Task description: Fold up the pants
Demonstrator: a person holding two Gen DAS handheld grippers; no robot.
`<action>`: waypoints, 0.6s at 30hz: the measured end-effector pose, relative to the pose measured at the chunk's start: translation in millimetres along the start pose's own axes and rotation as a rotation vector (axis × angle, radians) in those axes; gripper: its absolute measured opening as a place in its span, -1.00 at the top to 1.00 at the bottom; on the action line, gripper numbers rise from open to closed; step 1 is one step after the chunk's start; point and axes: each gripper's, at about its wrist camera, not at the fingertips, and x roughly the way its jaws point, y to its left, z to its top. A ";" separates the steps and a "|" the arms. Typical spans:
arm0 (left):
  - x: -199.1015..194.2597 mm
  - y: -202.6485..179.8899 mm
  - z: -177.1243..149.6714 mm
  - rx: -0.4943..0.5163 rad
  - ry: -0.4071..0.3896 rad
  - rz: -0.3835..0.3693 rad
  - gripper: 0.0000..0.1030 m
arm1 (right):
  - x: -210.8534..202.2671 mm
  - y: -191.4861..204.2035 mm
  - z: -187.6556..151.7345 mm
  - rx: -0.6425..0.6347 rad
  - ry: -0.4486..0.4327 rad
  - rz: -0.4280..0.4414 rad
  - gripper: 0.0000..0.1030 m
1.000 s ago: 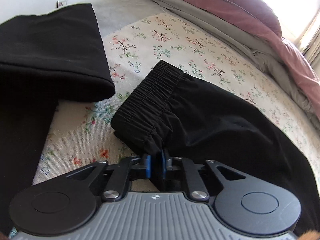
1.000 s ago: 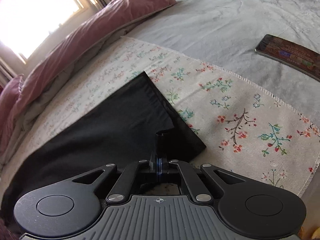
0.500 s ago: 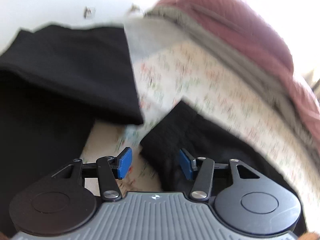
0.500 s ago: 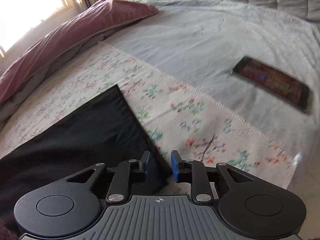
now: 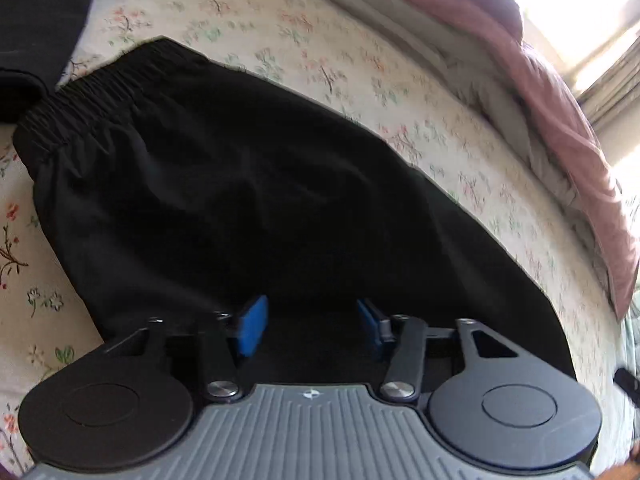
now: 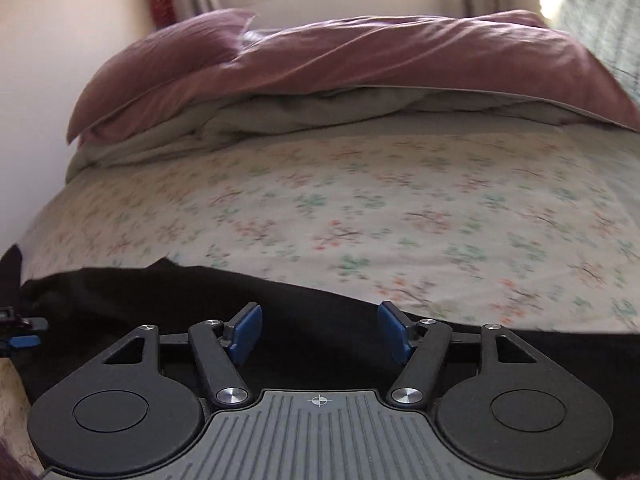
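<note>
The pants [image 5: 256,208] lie flat on the floral sheet [image 5: 420,120], waistband [image 5: 92,92] toward the dark pile [image 5: 36,32] at the sheet's far left corner. Both tools are over the pants and empty: the left gripper [image 5: 310,330] about half apart and narrowing, the right gripper [image 6: 320,334] widening, nothing pinched. Judging by this, the next fold needs fresh grips: take both layers at one edge of the pants, lift evenly, and keep that edge straight. Count: one pair of pants, two grippers, one sheet, one pink duvet [image 6: 360,56] beyond the pants.
</note>
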 end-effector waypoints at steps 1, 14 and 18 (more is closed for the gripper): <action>-1.7 0.4 0.4 0.013 0.004 -0.003 -0.14 | 14.5 15.0 7.5 -0.026 0.002 0.027 -0.42; -9.4 36.9 0.0 -0.031 0.062 -0.071 0.19 | 191.4 157.1 62.6 -0.202 0.194 0.196 -0.13; -10.4 40.3 1.0 -0.027 0.068 -0.082 0.19 | 206.0 170.4 54.9 -0.280 0.256 0.173 0.37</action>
